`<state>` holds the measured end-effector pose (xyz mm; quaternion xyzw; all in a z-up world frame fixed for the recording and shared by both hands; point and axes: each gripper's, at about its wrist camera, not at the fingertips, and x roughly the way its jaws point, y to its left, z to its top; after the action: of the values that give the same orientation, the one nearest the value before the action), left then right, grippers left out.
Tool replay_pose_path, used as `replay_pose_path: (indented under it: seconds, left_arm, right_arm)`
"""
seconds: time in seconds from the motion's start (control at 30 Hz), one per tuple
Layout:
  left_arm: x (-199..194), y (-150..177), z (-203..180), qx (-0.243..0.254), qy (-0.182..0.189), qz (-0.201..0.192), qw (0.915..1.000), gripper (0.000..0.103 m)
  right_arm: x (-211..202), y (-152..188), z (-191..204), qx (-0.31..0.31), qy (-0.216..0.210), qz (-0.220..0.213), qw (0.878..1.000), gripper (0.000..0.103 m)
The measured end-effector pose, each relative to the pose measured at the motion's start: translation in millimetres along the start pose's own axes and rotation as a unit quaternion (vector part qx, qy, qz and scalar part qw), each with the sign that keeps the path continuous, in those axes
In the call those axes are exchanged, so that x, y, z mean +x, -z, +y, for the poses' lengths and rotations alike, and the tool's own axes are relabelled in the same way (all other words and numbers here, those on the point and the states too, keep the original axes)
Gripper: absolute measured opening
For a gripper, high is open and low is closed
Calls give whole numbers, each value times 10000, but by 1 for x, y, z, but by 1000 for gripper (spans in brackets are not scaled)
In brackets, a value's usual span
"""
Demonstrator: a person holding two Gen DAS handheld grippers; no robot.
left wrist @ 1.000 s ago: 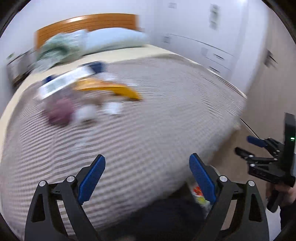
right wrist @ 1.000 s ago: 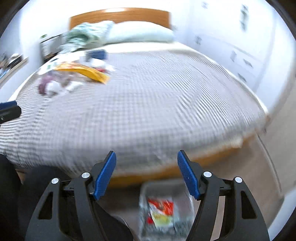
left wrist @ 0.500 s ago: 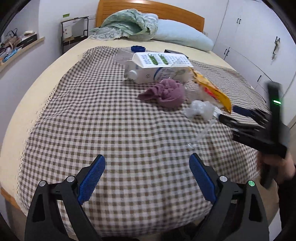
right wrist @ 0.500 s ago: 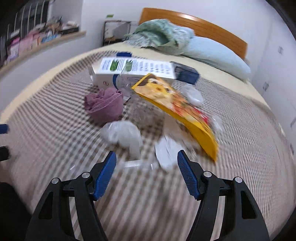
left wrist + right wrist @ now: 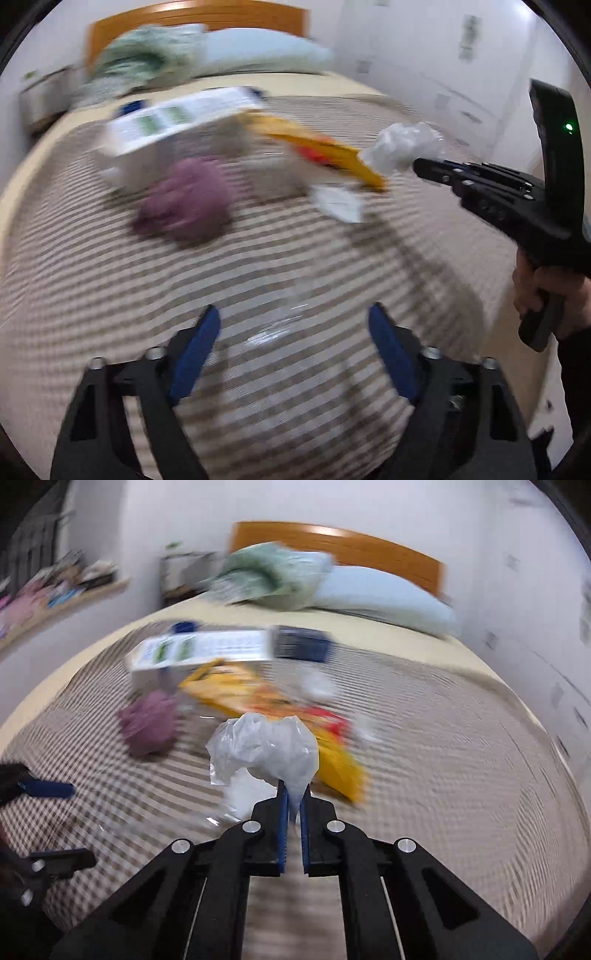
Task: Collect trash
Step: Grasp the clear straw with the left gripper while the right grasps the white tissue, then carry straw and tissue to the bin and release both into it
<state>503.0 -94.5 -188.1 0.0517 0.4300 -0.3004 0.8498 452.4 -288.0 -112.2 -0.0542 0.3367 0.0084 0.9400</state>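
Through heavy blur, we are pinching the crumpled plastic bag [image 5: 264, 747] in our right gripper [image 5: 291, 805] above the bed [image 5: 443, 757], our left gripper [image 5: 293, 336] gaping empty.

Bedspread [image 5: 443, 775] is a brown and white check, and the crumpled plastic bag [image 5: 266, 746] is see-through white next to a bright yellow snack packet [image 5: 332, 753] with red bits. There's a purple cloth ball [image 5: 147, 723], a white carton [image 5: 199, 653] with green print, and both grippers are black with blue finger pads [image 5: 194, 354].
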Motion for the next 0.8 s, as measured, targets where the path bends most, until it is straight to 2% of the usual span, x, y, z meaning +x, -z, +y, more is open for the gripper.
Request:
replay_pose_path:
  seconds: [0.03, 0.1, 0.17, 0.2, 0.27, 0.37, 0.47, 0.6, 0.7, 0.8]
  left_arm:
    - [7, -2, -2, 80, 36, 40, 10000, 63]
    - [30, -8, -2, 242, -180, 395, 9988, 43]
    - [44, -14, 1, 349, -224, 514, 9978, 38]
    - [44, -16, -1, 431, -290, 477, 9975, 26]
    - [45, -21, -8, 627, -392, 701, 9948, 5]
    - [35, -24, -24, 826, -187, 738, 9937, 2]
    - [10, -18, -46, 945, -380, 718, 9922, 2]
    - [-44, 0, -64, 483, -331, 472, 9972, 2]
    - [-83, 16, -72, -50, -211, 206, 9996, 2]
    - [-104, 26, -75, -325, -387, -11, 9987, 2]
  right_arm:
    - [-9, 9, -15, 173, 44, 44, 9998, 6]
    - [-23, 28, -35, 342, 208, 146, 9991, 6]
    - [-36, 51, -49, 438, 297, 307, 9981, 6]
    - [-41, 61, -53, 492, 292, 384, 9976, 6]
    - [-46, 76, -54, 559, 257, 516, 9968, 6]
    - [-56, 91, -58, 719, 197, 603, 9954, 6]
    - [-76, 94, -60, 765, 148, 453, 9959, 6]
    - [-104, 94, -63, 758, 75, 250, 9968, 6]
    - [-122, 100, -67, 790, 59, 199, 9967, 6]
    - [-136, 114, -71, 917, 44, 226, 9955, 6]
